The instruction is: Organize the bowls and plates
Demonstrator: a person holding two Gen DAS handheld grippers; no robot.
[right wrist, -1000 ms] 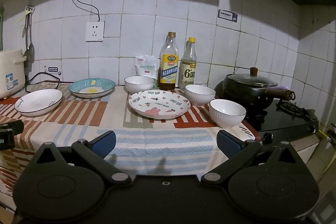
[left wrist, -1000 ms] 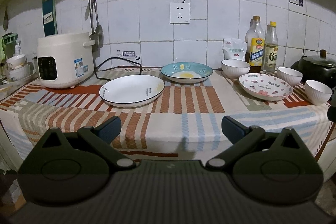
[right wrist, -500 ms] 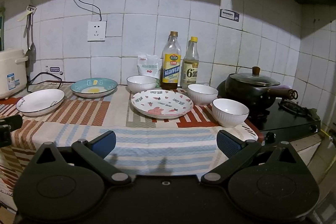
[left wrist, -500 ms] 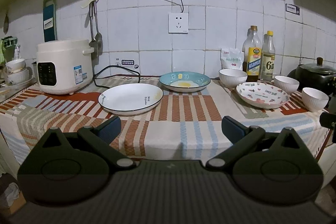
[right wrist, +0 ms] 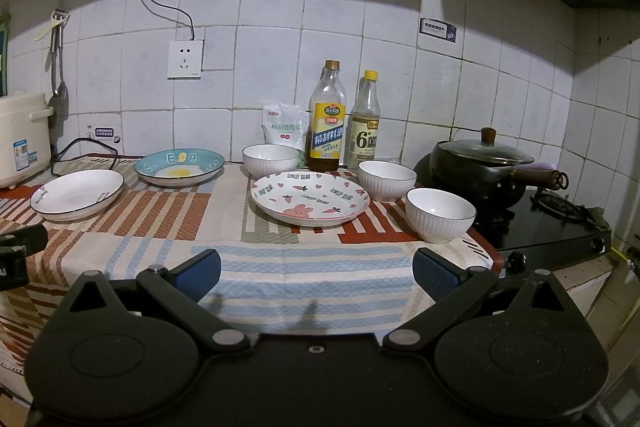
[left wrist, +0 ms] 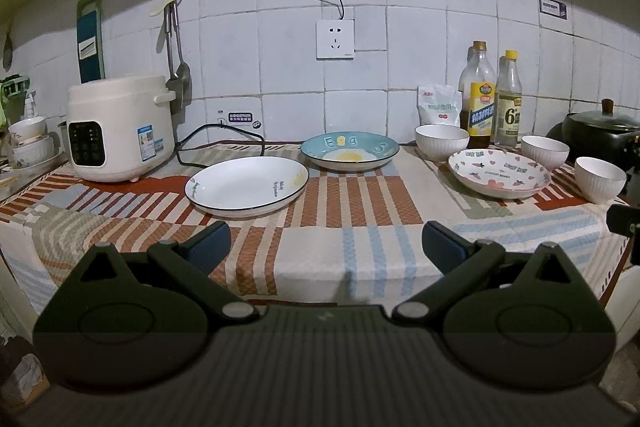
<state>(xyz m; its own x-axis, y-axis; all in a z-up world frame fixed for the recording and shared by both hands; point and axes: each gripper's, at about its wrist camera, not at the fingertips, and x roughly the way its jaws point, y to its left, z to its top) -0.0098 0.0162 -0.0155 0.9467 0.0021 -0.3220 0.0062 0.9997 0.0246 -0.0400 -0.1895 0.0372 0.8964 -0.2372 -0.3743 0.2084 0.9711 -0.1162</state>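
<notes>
Counter (left wrist: pixel 352 263), patchwork cloth cover. Left gripper (left wrist: pixel 326 241): jaws spread wide, empty, short of counter's front edge. Right gripper (right wrist: pixel 316 269): jaws spread wide, empty, over cloth's near edge.
White plate (left wrist: pixel 246 185): left of centre, near rice cooker (left wrist: pixel 120 133).
Blue egg plate (left wrist: pixel 349 151): behind white plate, apart.
Pink bunny plate (right wrist: pixel 310 197): centre-right.
Three white ribbed bowls: rear bowl (right wrist: pixel 271 160) beside bottles (right wrist: pixel 326 123); middle bowl (right wrist: pixel 387 180) just right of bunny plate; front bowl (right wrist: pixel 440 214) nearest black pot (right wrist: pixel 480 167).

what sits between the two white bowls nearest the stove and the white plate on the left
In the right wrist view, the bunny plate and blue egg plate lie between them, on the striped cloth.
</notes>
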